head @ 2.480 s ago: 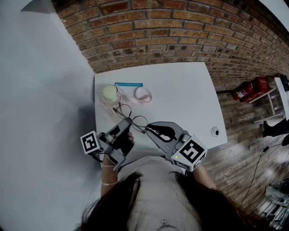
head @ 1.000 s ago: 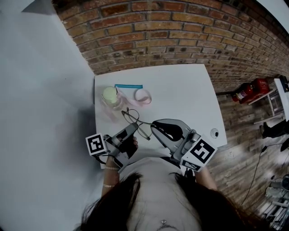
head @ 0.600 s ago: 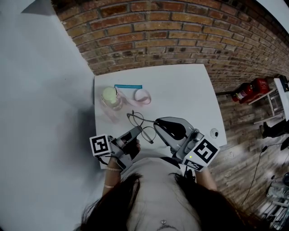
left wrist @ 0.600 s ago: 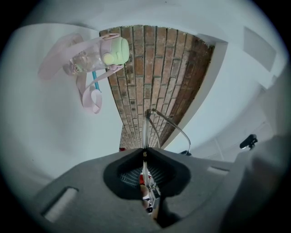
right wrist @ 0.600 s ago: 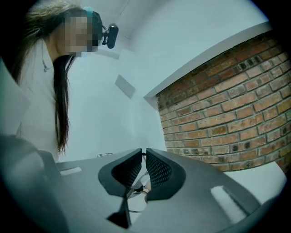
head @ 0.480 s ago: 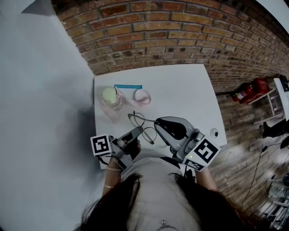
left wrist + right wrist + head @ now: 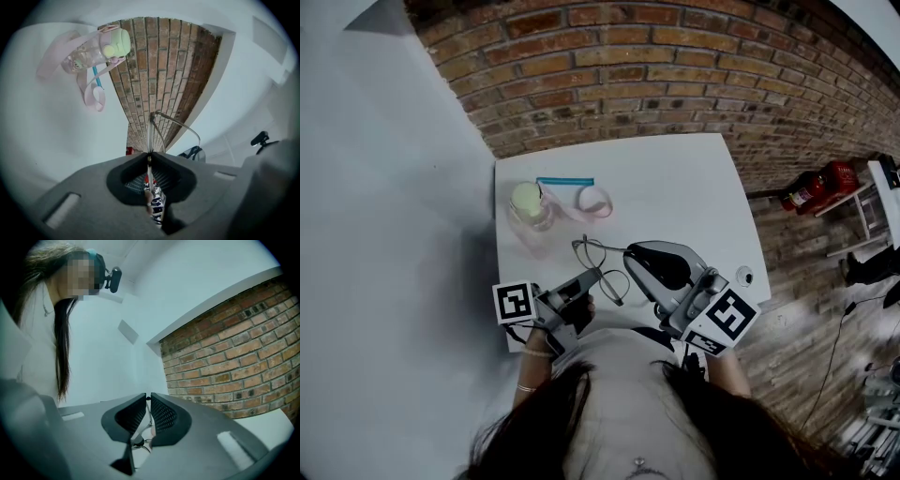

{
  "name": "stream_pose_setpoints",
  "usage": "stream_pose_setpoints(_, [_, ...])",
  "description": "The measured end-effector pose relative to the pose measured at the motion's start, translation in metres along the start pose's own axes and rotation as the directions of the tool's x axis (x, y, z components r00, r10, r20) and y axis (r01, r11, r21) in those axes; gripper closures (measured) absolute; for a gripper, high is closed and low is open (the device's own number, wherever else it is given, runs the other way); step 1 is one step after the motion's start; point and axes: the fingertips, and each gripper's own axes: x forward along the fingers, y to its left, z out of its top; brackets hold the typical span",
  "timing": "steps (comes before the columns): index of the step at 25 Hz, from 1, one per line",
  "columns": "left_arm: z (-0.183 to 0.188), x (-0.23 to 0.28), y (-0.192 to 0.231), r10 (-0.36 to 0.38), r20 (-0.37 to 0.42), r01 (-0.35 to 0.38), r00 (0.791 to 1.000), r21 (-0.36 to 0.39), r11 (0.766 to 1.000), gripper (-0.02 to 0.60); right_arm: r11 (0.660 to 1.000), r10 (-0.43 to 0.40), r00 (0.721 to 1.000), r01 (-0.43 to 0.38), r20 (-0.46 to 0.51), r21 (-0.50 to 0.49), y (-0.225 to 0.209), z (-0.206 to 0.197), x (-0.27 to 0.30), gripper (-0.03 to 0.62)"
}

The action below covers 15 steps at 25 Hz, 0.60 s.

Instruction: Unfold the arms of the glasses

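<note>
thin dark wire makes up the glasses (image 7: pixel 600 258), which hang in the air just above the near part of the white surface (image 7: pixel 675 187), caught between the two tools. the left gripper (image 7: pixel 592 277) is pinched tight on one slim wire piece, which runs up out of its jaws in the left gripper view (image 7: pixel 150 136). the right gripper (image 7: pixel 628 251) is likewise closed on a thin part of the frame (image 7: pixel 140 439). the unfolding looks to be under way, though i cannot tell how far either arm has swung. the next move likely calls for easing the grippers apart around the hinge without twisting. the left reaches in from the lower left, the right from the lower right, tips near each other. a pale green-capped bottle (image 7: pixel 528 202) stands well apart.
</note>
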Motion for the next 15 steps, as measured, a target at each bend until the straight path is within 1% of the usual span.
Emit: stream_pose_setpoints(15, [-0.0110,0.0062,0.0019,0.023,-0.060,-0.021,0.998,0.028,0.999,0.558,1.000,-0.013,1.000,0.013,0.017,0.003,-0.0047,0.0058,-0.0045,0.558])
